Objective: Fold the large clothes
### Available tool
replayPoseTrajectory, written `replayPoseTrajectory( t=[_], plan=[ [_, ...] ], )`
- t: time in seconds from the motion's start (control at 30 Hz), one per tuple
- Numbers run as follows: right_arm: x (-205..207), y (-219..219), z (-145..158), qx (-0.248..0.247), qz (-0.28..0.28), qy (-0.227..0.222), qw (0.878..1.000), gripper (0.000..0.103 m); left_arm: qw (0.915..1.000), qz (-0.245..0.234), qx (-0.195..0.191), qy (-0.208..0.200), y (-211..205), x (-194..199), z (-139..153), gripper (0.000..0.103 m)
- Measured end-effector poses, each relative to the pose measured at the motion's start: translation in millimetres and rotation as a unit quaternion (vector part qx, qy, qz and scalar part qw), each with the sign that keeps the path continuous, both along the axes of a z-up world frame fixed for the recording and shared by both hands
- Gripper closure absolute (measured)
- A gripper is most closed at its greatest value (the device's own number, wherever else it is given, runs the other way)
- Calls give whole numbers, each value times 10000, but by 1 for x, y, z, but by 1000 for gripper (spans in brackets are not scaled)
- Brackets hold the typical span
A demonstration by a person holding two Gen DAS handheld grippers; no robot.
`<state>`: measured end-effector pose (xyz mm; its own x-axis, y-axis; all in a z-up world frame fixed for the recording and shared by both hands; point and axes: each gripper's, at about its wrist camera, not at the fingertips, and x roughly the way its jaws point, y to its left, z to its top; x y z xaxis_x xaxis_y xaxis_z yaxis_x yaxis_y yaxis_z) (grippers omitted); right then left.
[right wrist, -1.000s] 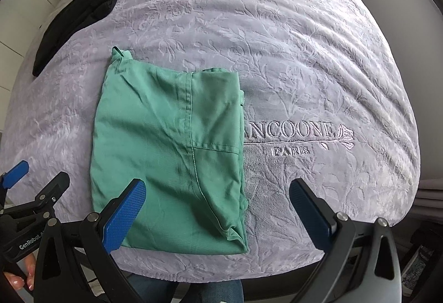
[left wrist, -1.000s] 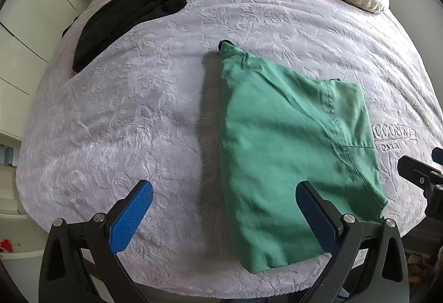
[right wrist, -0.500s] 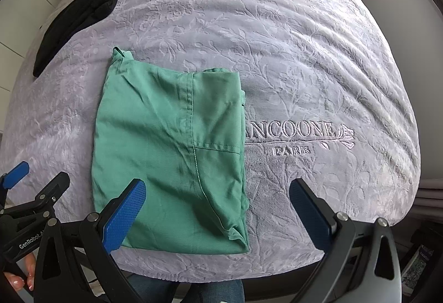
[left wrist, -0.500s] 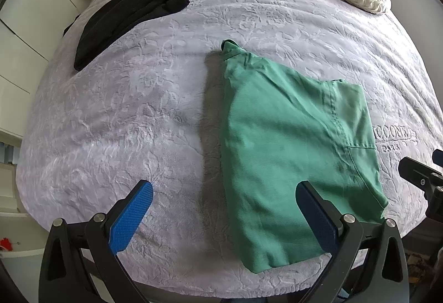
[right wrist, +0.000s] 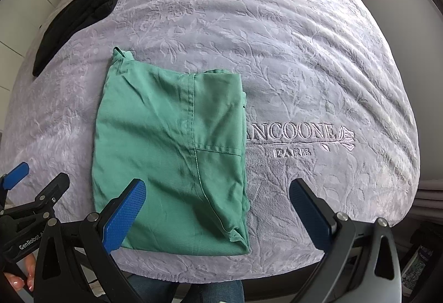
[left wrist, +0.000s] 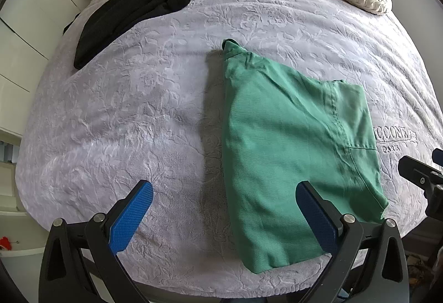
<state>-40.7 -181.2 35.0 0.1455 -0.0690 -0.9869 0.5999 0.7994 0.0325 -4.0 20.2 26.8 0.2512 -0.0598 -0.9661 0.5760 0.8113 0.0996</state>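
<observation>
1. The folded green cotton garment (right wrist: 171,156) lies flat on the lilac embossed bedspread (right wrist: 304,67), near its 6 o'clock edge.
2. The left gripper (left wrist: 224,215) hovers with fingers spread, empty.
3. The right gripper (right wrist: 218,208) likewise, released.

Lilac embossed bedspread (left wrist: 138,109); white cupboards (left wrist: 25,34) beside.

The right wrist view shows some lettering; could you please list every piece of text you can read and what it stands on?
"ANCOONE" over "PARIS": embroidered on the lilac bedspread; the start of the word is hidden under the green garment.
"GenRobot.A": white print on the left gripper's black body, cut off by a black part of the right gripper's body.
No other text is readable.
</observation>
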Motion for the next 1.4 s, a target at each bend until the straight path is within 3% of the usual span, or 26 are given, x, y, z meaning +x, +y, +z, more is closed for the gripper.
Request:
replayPoseTrajectory(
  t=[1.4],
  plan=[
    [-2, 0, -2, 21, -25, 13, 10000, 0, 10000, -3, 17, -3, -1, -1, 0, 0]
  ],
)
